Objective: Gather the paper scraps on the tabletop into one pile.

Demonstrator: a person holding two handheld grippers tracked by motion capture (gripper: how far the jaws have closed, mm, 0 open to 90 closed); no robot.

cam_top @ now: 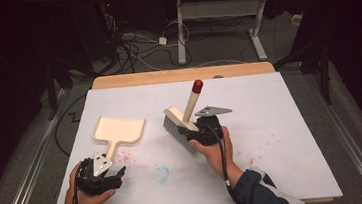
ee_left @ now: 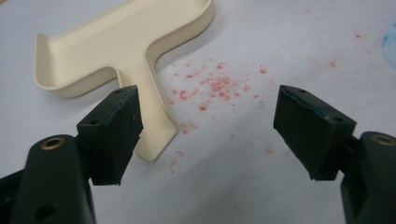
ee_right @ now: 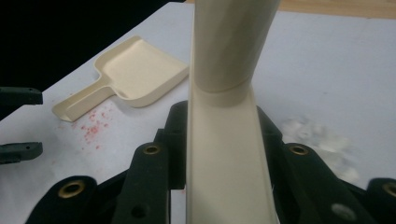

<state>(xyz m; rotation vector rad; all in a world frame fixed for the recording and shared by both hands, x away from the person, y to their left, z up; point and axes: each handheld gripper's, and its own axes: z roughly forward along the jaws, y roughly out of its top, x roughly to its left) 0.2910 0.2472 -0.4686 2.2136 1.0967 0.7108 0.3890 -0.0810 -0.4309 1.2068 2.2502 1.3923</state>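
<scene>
A: Nearest us, the left gripper [cam_top: 109, 175] sits low with its jaws spread wide and nothing between them. The end of the dustpan [ee_left: 122, 46] handle lies just beside one pad, not between the two. If it closes from there, I think it nips the tip or shoves the pan sideways.

B: And the right gripper [cam_top: 203, 130]?

A: Clamped tight on the base of the brush [cam_top: 184, 119] handle, with the bristles off the sheet and the red-capped end tilted up and away. The pads hold close to the head, so I expect a hard sweep could twist the brush in the grip.

B: The red crumbs [ee_left: 212, 88]?

A: Scattered beside the pan handle. A fast stroke may fling them across the white sheet [cam_top: 291, 121] instead of into the pan.

B: Any labels or writing?

A: None that I can read on the pan, brush or grippers.
</scene>
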